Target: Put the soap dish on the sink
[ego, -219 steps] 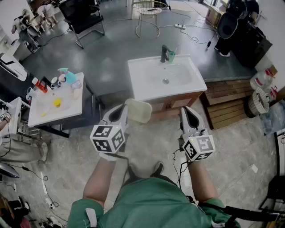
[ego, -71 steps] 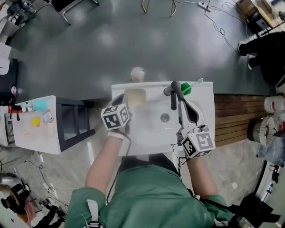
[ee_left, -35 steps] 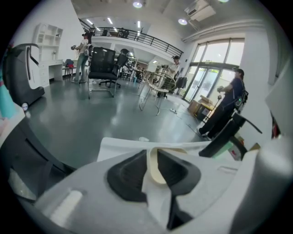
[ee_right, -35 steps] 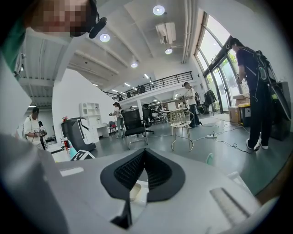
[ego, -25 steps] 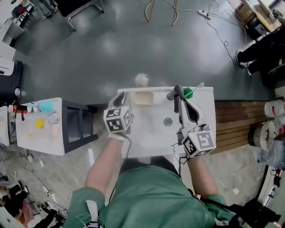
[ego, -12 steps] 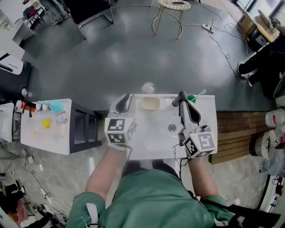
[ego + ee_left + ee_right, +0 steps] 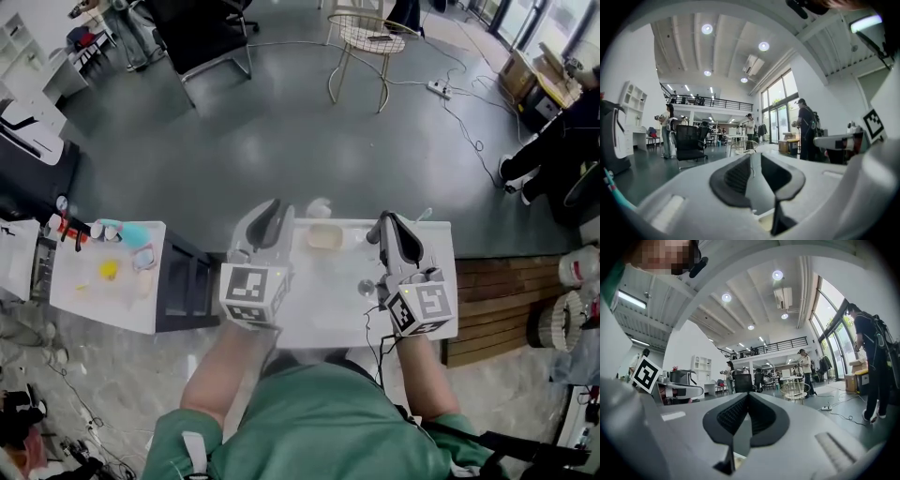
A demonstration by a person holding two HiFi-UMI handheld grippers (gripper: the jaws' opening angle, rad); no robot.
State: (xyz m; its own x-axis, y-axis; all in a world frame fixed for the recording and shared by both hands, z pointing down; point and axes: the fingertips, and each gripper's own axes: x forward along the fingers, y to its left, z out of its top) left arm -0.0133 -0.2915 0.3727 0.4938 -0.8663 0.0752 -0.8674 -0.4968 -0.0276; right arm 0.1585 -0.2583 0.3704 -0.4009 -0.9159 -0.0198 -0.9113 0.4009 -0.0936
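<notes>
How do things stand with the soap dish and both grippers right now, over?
Left gripper jaws apart, empty. Right gripper jaws together, empty. Soap dish resting on the sink at its back edge, free of both. Nothing in the way.

A glossy dark grey floor (image 7: 281,131) is reflecting light. A black swivel office chair (image 7: 199,28) and a pale round wire-frame stool (image 7: 367,36) are standing on it. Tall glass windows (image 7: 780,110) are brightening the hall under round ceiling lamps (image 7: 707,29).

We cannot name the small things (image 7: 110,270) on the table (image 7: 89,305); the left gripper (image 7: 269,214) and right gripper (image 7: 391,228) hide parts of the sink (image 7: 323,314).
</notes>
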